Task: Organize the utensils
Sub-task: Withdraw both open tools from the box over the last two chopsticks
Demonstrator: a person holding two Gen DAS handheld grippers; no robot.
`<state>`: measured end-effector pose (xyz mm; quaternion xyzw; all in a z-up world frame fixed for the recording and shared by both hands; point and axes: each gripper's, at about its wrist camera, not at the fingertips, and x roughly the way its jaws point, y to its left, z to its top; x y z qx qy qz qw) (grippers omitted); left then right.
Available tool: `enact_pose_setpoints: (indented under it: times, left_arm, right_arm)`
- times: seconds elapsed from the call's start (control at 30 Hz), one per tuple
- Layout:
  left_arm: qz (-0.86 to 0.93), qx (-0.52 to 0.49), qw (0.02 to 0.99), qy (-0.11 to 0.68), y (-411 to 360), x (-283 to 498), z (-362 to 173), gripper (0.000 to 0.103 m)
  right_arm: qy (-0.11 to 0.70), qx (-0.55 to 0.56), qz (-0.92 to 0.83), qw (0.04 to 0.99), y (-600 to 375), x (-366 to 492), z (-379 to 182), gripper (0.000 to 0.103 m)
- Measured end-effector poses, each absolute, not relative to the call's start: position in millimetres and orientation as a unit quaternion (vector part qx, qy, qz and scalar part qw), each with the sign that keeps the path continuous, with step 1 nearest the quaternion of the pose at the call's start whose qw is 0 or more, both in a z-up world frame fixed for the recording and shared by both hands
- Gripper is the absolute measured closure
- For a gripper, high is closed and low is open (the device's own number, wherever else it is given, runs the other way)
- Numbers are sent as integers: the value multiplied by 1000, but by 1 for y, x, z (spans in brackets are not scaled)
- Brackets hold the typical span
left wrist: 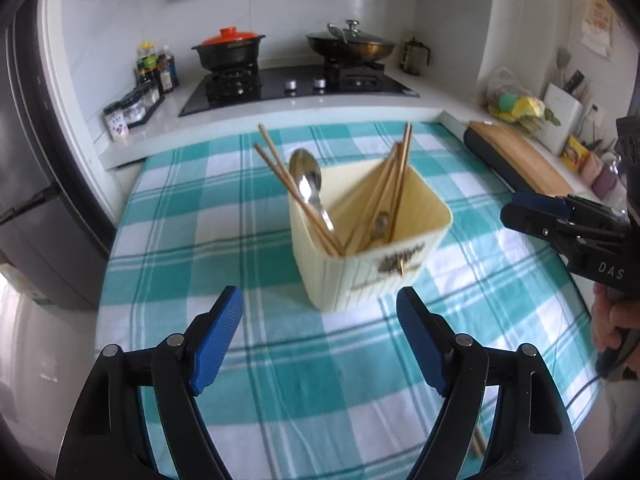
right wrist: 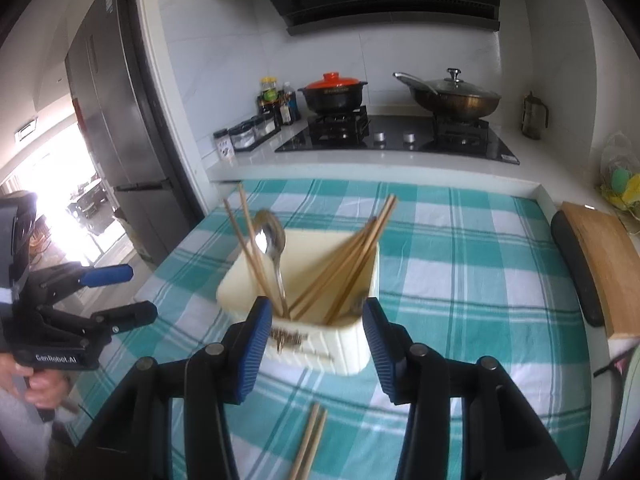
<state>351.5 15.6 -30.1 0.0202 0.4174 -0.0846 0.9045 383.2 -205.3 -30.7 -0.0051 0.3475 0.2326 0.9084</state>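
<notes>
A cream utensil holder [left wrist: 372,248] [right wrist: 320,340] stands on the teal checked tablecloth [left wrist: 240,216]. It holds several wooden chopsticks [left wrist: 394,184] [right wrist: 352,256] and a metal spoon [left wrist: 308,184] [right wrist: 272,244], bowl up. A loose pair of chopsticks [right wrist: 308,444] lies on the cloth in front of the holder, under my right gripper; its end shows in the left wrist view [left wrist: 478,446]. My left gripper [left wrist: 320,312] is open and empty, just short of the holder. My right gripper [right wrist: 316,324] is open, its blue pads level with the holder's near wall.
A wooden cutting board [left wrist: 520,156] [right wrist: 600,264] lies at the cloth's right edge. Behind is a counter with a gas hob [left wrist: 296,84], a red-lidded pot [left wrist: 228,48], a wok [left wrist: 352,46] and spice jars [left wrist: 136,100]. A fridge [right wrist: 116,120] stands at left.
</notes>
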Motion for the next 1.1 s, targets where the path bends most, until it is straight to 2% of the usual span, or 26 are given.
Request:
enact_pose_setpoints:
  times: [0.23,0.5,1.1]
  left_arm:
    - [-87,-15,895,437,-3,288,-73,22]
    - [-89,-64,879,465,-25,268,-111,21]
    - [-51,-85,869,485,-46,286,-156,21]
  right_arm:
    - [373,-6,215,903,-224,308,-87,55]
    - [383,8,154,911,-250,260,-136,55]
    - [373,66,76,922,-294,229,-172,55]
